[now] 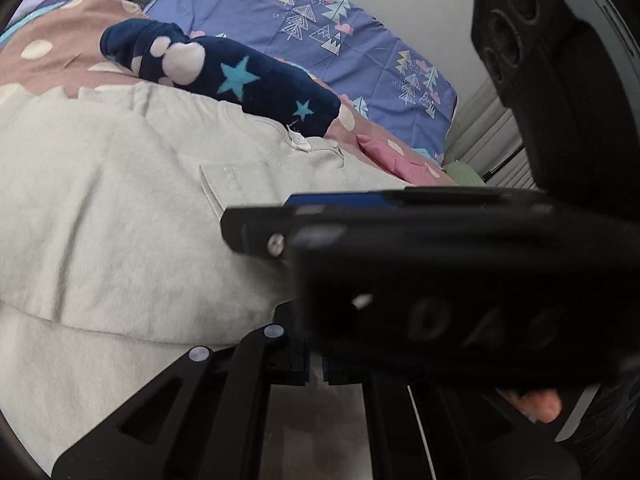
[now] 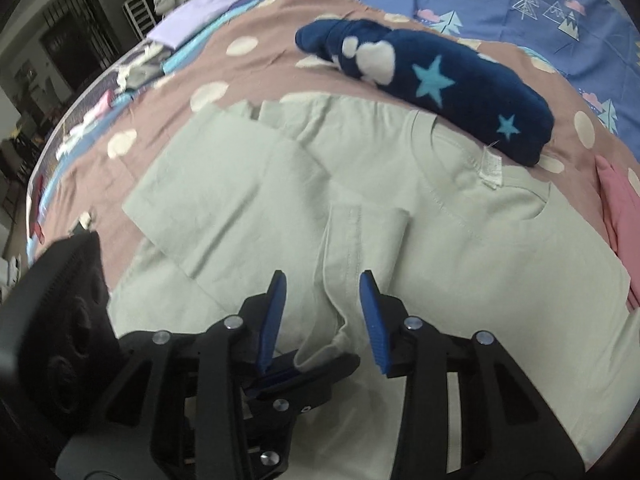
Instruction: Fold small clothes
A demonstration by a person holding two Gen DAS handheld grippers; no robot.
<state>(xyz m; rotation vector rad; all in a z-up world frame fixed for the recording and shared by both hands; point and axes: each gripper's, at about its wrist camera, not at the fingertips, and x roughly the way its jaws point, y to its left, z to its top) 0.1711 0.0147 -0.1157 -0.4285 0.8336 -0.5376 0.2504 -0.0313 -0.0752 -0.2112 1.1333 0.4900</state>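
A pale green T-shirt (image 1: 120, 200) (image 2: 460, 260) lies spread on the bed, one sleeve folded inward and its neck label facing up. In the right wrist view my right gripper (image 2: 324, 312) points down at the shirt's middle. Its blue pads (image 2: 276, 320) stand apart on either side of a raised ridge of cloth without pressing it. My left gripper (image 2: 320, 364) comes in low from the left, shut on the lower end of that same ridge. In the left wrist view its jaws (image 1: 316, 372) are together, and the right gripper (image 1: 260, 216) crosses in front and hides much of the shirt.
A navy fleece garment with stars (image 1: 240, 76) (image 2: 440, 80) lies just beyond the collar on the mauve dotted bedspread (image 2: 260, 72). A pink garment (image 2: 616, 208) sits at the right, a blue tree-print pillow (image 2: 540, 0) behind, and small clothes (image 2: 136, 72) along the far left edge.
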